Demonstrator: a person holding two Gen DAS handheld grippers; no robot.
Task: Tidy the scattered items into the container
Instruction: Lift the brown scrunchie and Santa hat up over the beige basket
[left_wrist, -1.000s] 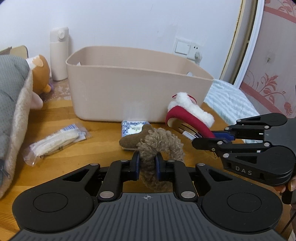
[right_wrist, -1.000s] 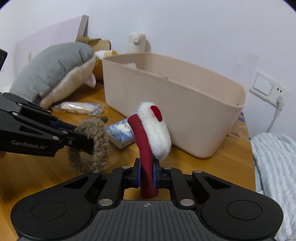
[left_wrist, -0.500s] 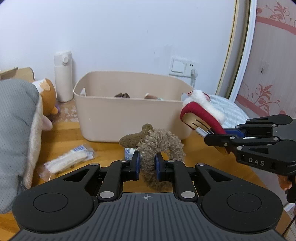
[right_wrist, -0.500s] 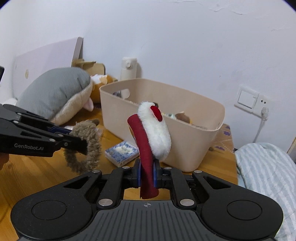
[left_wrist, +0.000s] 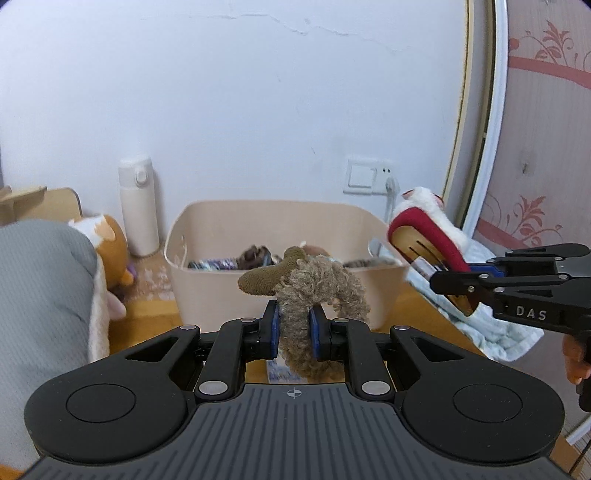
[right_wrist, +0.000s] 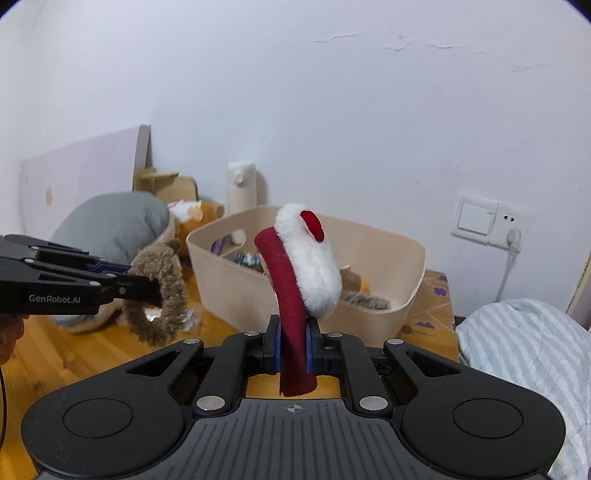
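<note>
My left gripper (left_wrist: 293, 334) is shut on a brown fuzzy headband (left_wrist: 321, 291) with a plush antler, held in the air in front of the beige bin (left_wrist: 207, 295). It also shows in the right wrist view (right_wrist: 159, 291). My right gripper (right_wrist: 291, 347) is shut on a red headband with white fluffy trim (right_wrist: 306, 266), held above the table near the bin's right side; it also shows in the left wrist view (left_wrist: 424, 236). The bin (right_wrist: 413, 280) holds several small items.
A grey plush cushion (left_wrist: 40, 280) and an orange plush toy (left_wrist: 110, 240) lie left of the bin. A white thermos (left_wrist: 136, 210) stands against the wall. A striped blanket (right_wrist: 528, 350) lies at the right. A small blue-patterned packet (left_wrist: 277, 369) lies on the wooden table under my left gripper.
Both grippers have risen with their headbands, so the bin now sits lower in view and its contents show. Both stay shut on their headbands.
</note>
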